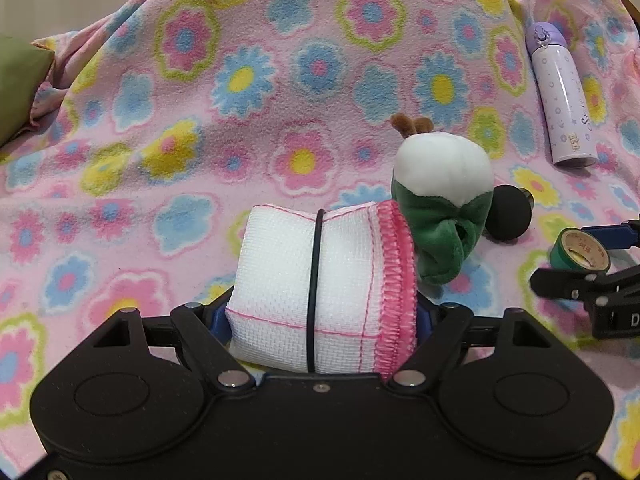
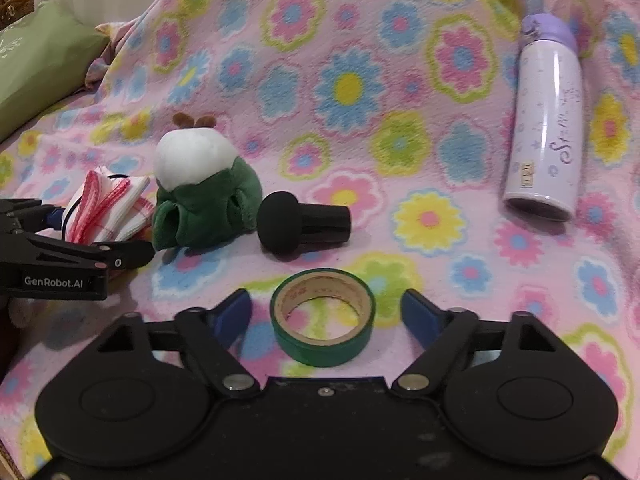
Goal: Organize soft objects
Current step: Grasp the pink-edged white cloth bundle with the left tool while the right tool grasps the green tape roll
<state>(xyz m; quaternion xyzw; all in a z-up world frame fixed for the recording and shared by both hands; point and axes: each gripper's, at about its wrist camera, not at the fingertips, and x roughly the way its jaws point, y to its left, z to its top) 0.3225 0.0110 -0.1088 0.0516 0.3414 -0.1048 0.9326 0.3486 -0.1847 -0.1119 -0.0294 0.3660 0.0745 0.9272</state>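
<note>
Cloth [image 1: 320, 292], a folded white bundle with pink stitching and a black band, sits pinched in the left gripper [image 1: 320, 316], touching the plush [image 1: 440, 200] on the blanket [image 1: 200, 120]; lifting it straight clear should keep the plush from toppling. Right wrist view adds what the left barely shows: the right gripper [image 2: 326, 316] spread around the tape [image 2: 323, 316], pads not touching, with a bottle [image 2: 548, 120] beyond.

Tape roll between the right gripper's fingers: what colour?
Green outside, tan cardboard core. The tape roll shows best in the right wrist view.
</note>
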